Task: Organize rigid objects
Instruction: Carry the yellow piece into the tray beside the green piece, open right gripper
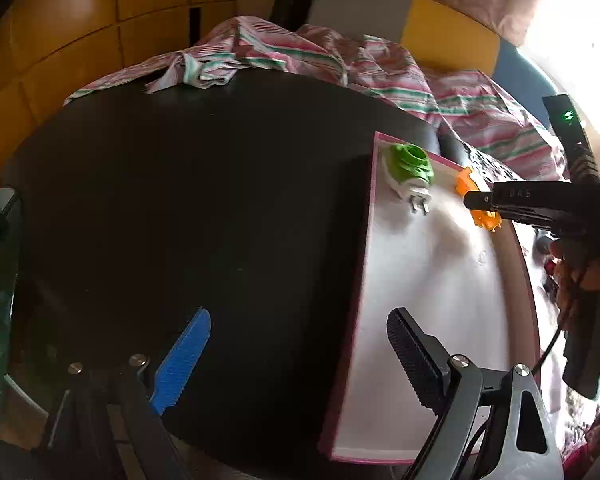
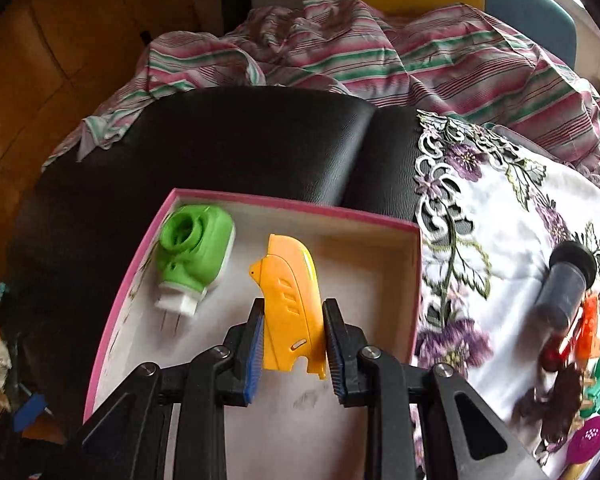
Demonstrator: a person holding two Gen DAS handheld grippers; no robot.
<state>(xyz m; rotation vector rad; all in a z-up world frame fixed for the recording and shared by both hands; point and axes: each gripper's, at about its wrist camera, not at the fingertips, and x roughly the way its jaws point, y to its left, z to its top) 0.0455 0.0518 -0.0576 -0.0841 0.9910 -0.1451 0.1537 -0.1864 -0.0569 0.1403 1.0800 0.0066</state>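
R gripper: I've got it clenched on yellow piece, over pink box.
L gripper: jaws spread, nothing betw.
Box: green plug-in inside.

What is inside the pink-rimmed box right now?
The pink-rimmed box holds a green plug-in device lying near its far left corner. The right claw holds a yellow plastic piece over the box floor. The floor nearest the camera is hidden by the claw.
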